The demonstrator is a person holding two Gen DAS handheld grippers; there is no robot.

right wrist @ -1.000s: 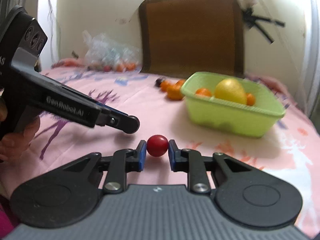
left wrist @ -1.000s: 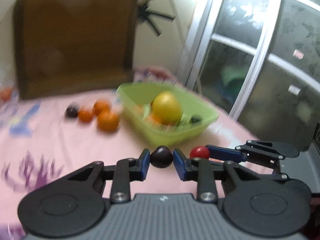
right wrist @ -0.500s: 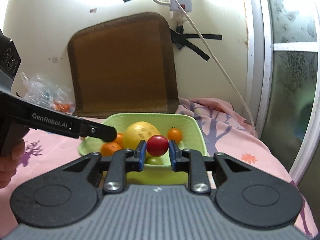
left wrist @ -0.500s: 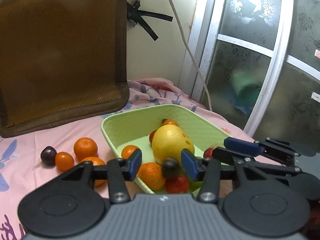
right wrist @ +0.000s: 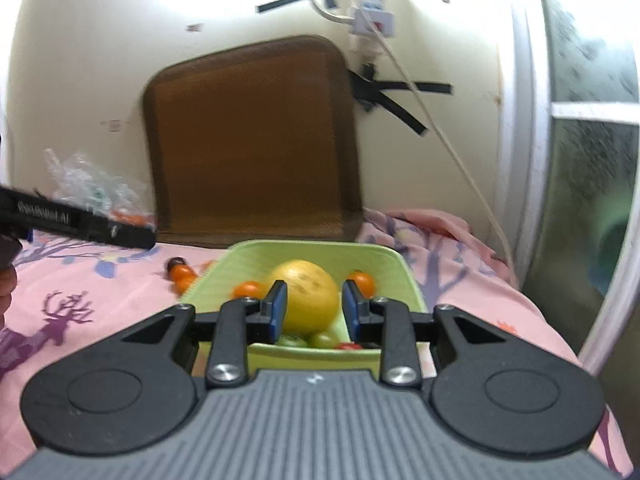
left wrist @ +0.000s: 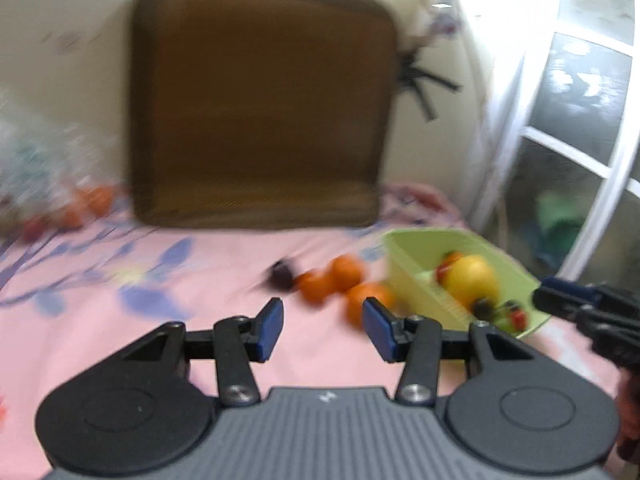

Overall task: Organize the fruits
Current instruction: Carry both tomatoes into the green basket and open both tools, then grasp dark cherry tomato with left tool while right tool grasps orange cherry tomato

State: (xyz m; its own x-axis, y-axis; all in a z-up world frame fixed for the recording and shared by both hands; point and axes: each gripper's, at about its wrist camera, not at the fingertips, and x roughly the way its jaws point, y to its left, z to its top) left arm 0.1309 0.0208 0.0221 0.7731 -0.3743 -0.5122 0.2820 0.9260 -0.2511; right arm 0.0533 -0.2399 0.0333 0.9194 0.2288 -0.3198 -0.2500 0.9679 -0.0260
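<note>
A light green basket [right wrist: 372,256] on the pink cloth holds a big yellow fruit [right wrist: 310,300], small oranges [right wrist: 246,289], green fruits [right wrist: 322,340] and a red one [right wrist: 348,345]. My right gripper [right wrist: 312,312] is open and empty just above the basket's near rim. In the left wrist view the basket [left wrist: 408,256] is at right with the yellow fruit [left wrist: 470,280]. My left gripper [left wrist: 322,324] is open and empty above the cloth. Three oranges [left wrist: 348,274] and a dark plum [left wrist: 282,276] lie left of the basket.
A brown cushion [left wrist: 260,120] leans on the back wall. A clear plastic bag with fruit [left wrist: 48,196] sits far left. A white-framed glass door [left wrist: 580,140] stands right. A white cord [right wrist: 440,136] hangs from a wall socket. The right gripper's side [left wrist: 588,308] shows at right.
Both grippers opened: the dark plum and the red fruit are now in the basket. My left gripper has swung left, away from the basket, toward the loose fruit.
</note>
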